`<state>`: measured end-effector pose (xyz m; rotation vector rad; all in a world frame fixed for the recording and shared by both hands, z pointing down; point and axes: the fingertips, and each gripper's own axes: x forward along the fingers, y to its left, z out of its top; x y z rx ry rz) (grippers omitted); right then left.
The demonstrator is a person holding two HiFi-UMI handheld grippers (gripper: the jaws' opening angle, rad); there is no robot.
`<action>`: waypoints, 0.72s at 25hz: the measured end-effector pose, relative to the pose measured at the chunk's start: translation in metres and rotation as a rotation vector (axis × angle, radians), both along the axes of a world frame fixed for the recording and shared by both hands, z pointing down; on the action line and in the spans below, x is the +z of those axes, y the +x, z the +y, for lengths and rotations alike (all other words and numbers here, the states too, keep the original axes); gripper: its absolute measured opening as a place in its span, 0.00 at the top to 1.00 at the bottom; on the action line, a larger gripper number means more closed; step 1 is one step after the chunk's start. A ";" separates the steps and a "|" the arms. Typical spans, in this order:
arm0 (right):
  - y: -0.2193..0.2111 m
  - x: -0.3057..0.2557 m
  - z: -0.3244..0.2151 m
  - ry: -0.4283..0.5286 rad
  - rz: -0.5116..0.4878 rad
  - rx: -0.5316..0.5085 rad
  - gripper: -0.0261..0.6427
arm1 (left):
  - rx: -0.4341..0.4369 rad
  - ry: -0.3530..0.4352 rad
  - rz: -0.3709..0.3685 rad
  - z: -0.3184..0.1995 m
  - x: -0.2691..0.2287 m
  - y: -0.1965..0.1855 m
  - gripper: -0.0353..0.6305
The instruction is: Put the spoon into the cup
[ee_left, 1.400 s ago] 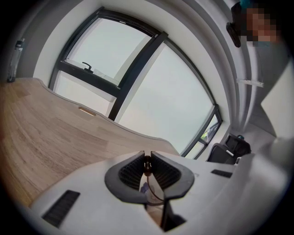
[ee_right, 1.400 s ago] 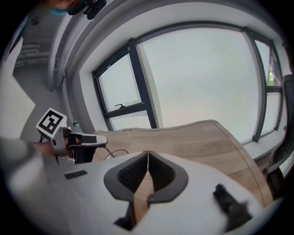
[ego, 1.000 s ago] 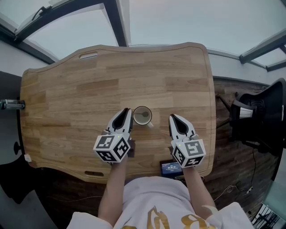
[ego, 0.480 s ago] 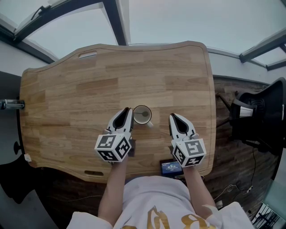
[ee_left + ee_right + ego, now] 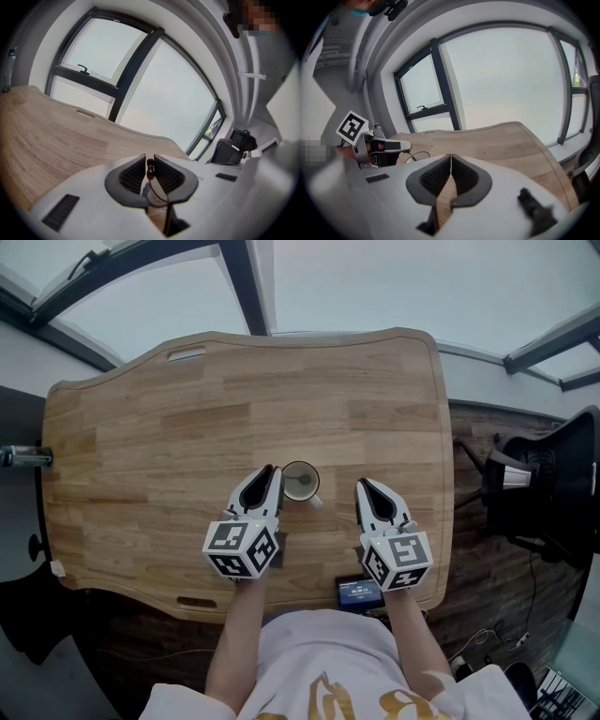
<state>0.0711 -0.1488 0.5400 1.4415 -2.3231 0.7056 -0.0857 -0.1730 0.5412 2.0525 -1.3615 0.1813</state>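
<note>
A small cup (image 5: 300,482) stands on the wooden table (image 5: 187,427) near its front middle, with the spoon (image 5: 298,480) resting pale inside it. My left gripper (image 5: 271,472) is at the cup's left rim. In the left gripper view its jaws are closed on the spoon's dark handle tip (image 5: 150,164), with the cup's rim (image 5: 158,202) just below. My right gripper (image 5: 364,487) rests to the right of the cup, apart from it, shut with nothing in it (image 5: 450,157). In the right gripper view the left gripper (image 5: 406,146) and the cup's rim (image 5: 423,153) show at the left.
A small device with a lit screen (image 5: 359,592) lies at the table's front edge by my right hand. A black chair (image 5: 548,484) stands off the table's right side. A slot handle (image 5: 186,355) is cut near the far left edge. Windows lie beyond the table.
The left gripper's marker cube has drifted slightly to the right and down. Its tips stay at the cup. The right gripper has not moved.
</note>
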 end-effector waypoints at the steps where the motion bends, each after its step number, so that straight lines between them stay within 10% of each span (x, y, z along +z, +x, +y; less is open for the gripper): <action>1: 0.000 0.000 0.000 0.000 0.000 0.000 0.91 | 0.002 -0.001 0.003 0.000 0.000 0.000 0.87; 18: -0.003 -0.014 0.000 0.032 0.001 0.003 0.91 | -0.027 0.020 -0.011 0.001 -0.008 -0.009 0.80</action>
